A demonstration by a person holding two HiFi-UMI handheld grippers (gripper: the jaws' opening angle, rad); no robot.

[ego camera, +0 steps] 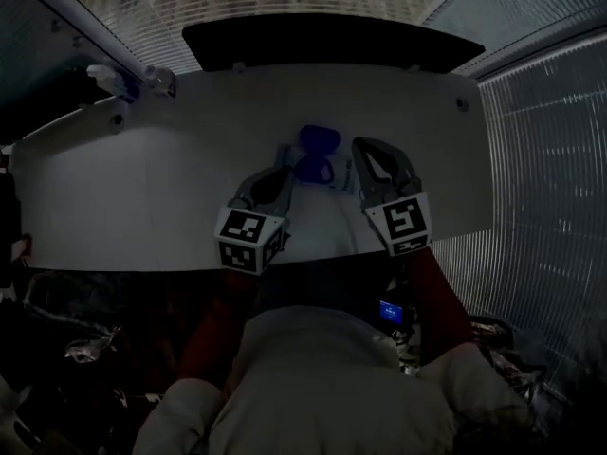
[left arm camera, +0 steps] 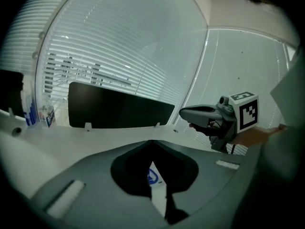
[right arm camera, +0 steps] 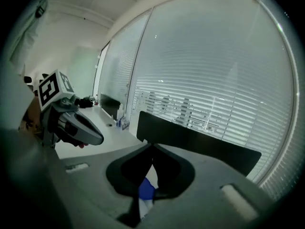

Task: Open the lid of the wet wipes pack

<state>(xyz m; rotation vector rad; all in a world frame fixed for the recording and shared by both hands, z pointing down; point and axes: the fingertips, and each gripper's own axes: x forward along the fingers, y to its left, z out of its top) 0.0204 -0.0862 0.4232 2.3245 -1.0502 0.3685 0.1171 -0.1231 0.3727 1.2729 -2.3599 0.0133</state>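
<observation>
A white desk [ego camera: 142, 197] fills the dim head view, with slatted blinds [ego camera: 541, 159] closing off the windows behind it and to the right. A long black panel [ego camera: 332, 41] stands along the desk's far edge. The person sits close against the near edge, both sleeves [ego camera: 213, 335] reaching forward. The left gripper [ego camera: 286, 176] and right gripper [ego camera: 359, 147] lie over the middle of the desk and angle in towards each other, each carrying its marker cube [ego camera: 248, 238] at the near end. Between their tips the pack [ego camera: 327, 180] lies on the desk, with the left tip at its left edge and the right tip just beside its right edge. In its own view the left gripper [left arm camera: 152, 142] has its jaws drawn together at the tips. Only a slit is left behind them, and through it show the white pack [left arm camera: 159, 194] and a blue ring. The right gripper [right arm camera: 153, 146] is likewise closed at the tips, with a blue patch of the pack [right arm camera: 147, 191] showing in the gap. The blue lid [ego camera: 320, 138] appears to be raised at the pack's far side, above a blue ring on the top face. The dark picture leaves its exact angle unclear.
</observation>
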